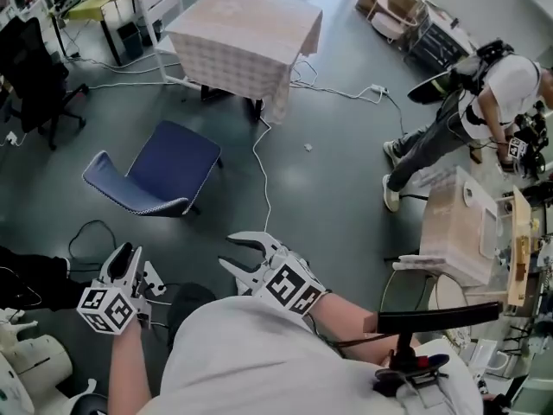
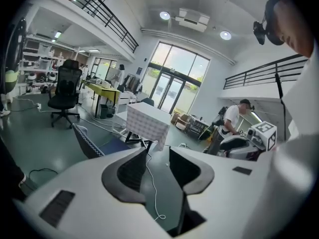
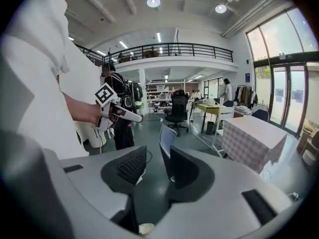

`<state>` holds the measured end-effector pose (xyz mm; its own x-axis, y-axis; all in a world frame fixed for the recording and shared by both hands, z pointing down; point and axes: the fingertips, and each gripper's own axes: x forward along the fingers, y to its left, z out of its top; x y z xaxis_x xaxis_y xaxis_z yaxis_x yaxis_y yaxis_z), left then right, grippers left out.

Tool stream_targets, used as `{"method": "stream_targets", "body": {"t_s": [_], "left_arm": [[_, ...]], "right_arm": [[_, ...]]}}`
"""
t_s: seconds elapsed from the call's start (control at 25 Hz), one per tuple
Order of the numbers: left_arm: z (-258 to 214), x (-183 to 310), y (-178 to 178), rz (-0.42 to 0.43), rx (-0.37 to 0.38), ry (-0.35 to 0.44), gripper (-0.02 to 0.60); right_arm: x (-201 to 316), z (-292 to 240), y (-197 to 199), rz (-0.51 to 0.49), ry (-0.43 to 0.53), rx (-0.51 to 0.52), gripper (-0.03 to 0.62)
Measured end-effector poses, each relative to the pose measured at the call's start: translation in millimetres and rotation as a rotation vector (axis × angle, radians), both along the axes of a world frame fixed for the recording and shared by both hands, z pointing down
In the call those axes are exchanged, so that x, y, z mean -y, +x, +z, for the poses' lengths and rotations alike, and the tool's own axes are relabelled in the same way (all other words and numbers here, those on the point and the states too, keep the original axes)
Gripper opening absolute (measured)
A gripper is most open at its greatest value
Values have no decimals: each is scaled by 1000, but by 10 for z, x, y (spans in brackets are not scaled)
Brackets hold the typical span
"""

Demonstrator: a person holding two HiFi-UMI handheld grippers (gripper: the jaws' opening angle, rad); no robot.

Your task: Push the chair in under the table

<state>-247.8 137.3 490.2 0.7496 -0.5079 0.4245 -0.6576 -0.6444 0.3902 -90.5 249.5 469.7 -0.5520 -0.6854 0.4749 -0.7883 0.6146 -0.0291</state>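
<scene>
A blue chair (image 1: 160, 167) stands on the grey floor, apart from the table (image 1: 246, 37), which wears a checked cloth and sits further back. Both grippers hang in the air on the near side of the chair, touching nothing. My left gripper (image 1: 130, 258) is open with nothing between its fingers; its own view looks past the jaws (image 2: 157, 156) to the chair (image 2: 89, 141) and the table (image 2: 147, 121). My right gripper (image 1: 229, 251) is open and empty too. In the right gripper view (image 3: 155, 156) the chair's back (image 3: 166, 138) shows between the jaws, with the table (image 3: 251, 136) to the right.
A white cable (image 1: 262, 175) runs across the floor from the table toward me. A black office chair (image 1: 34, 85) stands at the left. A person (image 1: 467, 119) bends over at the right, near a clear storage box (image 1: 462, 232). Desks line the back left.
</scene>
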Motion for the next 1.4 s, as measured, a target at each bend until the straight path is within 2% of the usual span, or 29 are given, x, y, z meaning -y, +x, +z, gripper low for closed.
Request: {"method": "stream_targets", "body": {"t_s": [0.16, 0.4, 0.56, 0.72, 0.8, 0.84, 0.92, 1.12, 1.24, 1.4], "left_arm": [[151, 281, 29, -90, 9, -62, 159], [626, 1162, -340, -271, 102, -151, 229], [1186, 1767, -632, -414, 112, -295, 276], [1743, 2192, -890, -511, 132, -461, 302], [1982, 2321, -986, -545, 146, -524, 305], [2083, 2382, -997, -552, 133, -555, 335], [2231, 2514, -948, -552, 93, -605, 345], [2476, 2632, -820, -567, 49, -716, 341], [2464, 2676, -757, -539, 63, -709, 238], [2451, 2702, -732, -549, 81, -723, 155]], "right_arm": [[143, 59, 256, 50, -7, 2, 146], [650, 57, 421, 107, -11, -12, 147], [1040, 41, 478, 151, -23, -16, 146], [1528, -39, 429, 193, -8, -42, 146], [1705, -55, 386, 212, -13, -50, 146], [1779, -50, 362, 221, -21, -56, 146], [1925, -24, 327, 245, -38, -63, 146], [2204, 21, 259, 263, -62, -73, 146], [2367, 58, 295, 266, -79, -75, 146], [2576, 105, 279, 234, -100, -63, 146]]}}
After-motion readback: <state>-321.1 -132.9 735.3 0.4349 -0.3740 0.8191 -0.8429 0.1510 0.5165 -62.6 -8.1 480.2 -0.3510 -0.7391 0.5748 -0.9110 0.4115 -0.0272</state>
